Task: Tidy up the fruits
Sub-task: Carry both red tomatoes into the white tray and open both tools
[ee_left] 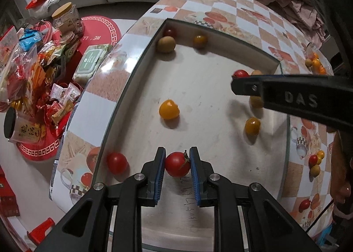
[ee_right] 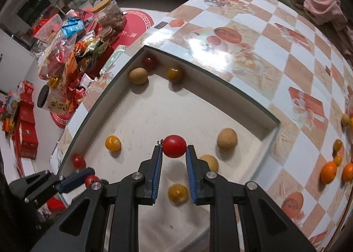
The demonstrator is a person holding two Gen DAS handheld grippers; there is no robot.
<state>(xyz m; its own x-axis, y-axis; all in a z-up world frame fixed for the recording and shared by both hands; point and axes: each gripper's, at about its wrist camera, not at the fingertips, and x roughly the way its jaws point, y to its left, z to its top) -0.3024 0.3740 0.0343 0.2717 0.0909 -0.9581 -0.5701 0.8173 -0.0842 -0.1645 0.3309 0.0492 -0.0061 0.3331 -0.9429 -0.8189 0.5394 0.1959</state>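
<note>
At the bottom centre of the left wrist view, the left gripper [ee_left: 177, 161] has its blue pads pressed on both sides of a red tomato [ee_left: 177, 164] resting on the white tabletop [ee_left: 205, 88]. In the right wrist view, the right gripper [ee_right: 174, 148] clamps another red tomato [ee_right: 174, 146] at its fingertips, raised above the surface. Yellow tomatoes [ee_left: 168, 109] and brown fruits [ee_right: 227, 138] lie scattered around mid-frame.
</note>
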